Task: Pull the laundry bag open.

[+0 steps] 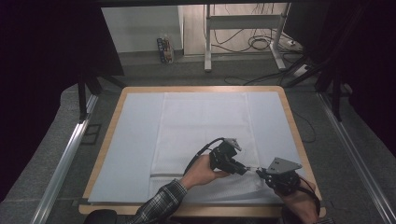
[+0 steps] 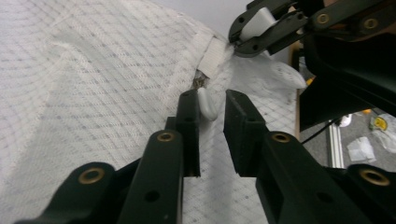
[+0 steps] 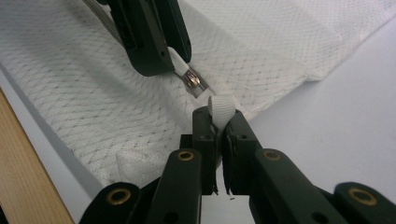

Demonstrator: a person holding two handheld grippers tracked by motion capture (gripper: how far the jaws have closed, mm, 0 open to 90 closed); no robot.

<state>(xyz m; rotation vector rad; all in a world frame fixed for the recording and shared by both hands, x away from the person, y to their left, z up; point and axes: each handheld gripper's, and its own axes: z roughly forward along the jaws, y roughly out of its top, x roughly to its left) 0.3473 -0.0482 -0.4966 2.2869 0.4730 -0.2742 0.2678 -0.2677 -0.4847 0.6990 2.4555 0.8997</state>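
Your work is one white mesh bag (image 1: 201,135), lying flat down the middle of the table (image 1: 289,116) on a pale blue sheet (image 1: 130,140), with its zipper running along the near edge. At the near right corner of the bag, the zipper pull (image 3: 189,77) and a white webbing tab (image 3: 220,108) sit just beside each other. Your right gripper (image 1: 262,173) is clamped on that webbing tab: in the right gripper view the two black jaws stand nearly together with the tab folded up between them. Your left gripper (image 1: 242,169) points rightward toward the other one, tips almost meeting. In the right gripper view its jaws pinch the white tag of the zipper pull, with the small metal slider just beyond their tips; in the left gripper view the white tag (image 2: 207,103) lies against one jaw with a gap to the other, so the grip looks light. Your left hand (image 1: 203,171) wraps the gripper's handle from the near side, forearm in a plaid sleeve (image 1: 161,200) coming in from the near edge at a slant. Your right hand (image 1: 299,205) comes up at the near right corner of the table, below its gripper. Two grippers, one bag, one zipper pull, one tab.
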